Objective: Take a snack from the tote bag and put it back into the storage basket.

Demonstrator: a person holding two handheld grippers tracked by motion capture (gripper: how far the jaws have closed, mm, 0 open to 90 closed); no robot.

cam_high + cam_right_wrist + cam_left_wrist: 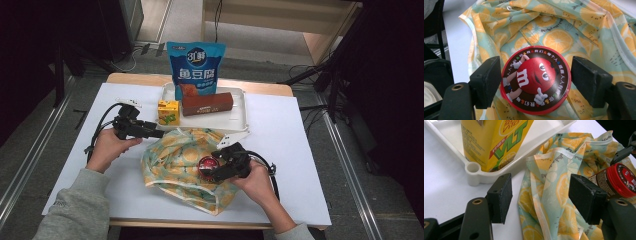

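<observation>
A floppy cloth bag (172, 160) printed with orange slices lies on the white table. A round red M&M's tub (206, 164) rests on its side on the bag, lid toward the right gripper's camera. My right gripper (211, 170) straddles the tub (535, 77): both pads flank the lid closely, and I see no squeeze. My left gripper (156, 133) stands open at the bag's upper left rim. In the left gripper view, the folded rim of the bag (554, 182) lies between the spread jaws of the left gripper (541, 195), untouched, and the tub (621, 180) shows at the right.
Behind the bag, a white tray (240, 117) carries a yellow juice carton (168, 111), a long brown box (207, 104) and an upright blue snack pouch (196, 65). The tray's corner (472, 168) is close to my left gripper. Bare table (290, 150) stretches to the right.
</observation>
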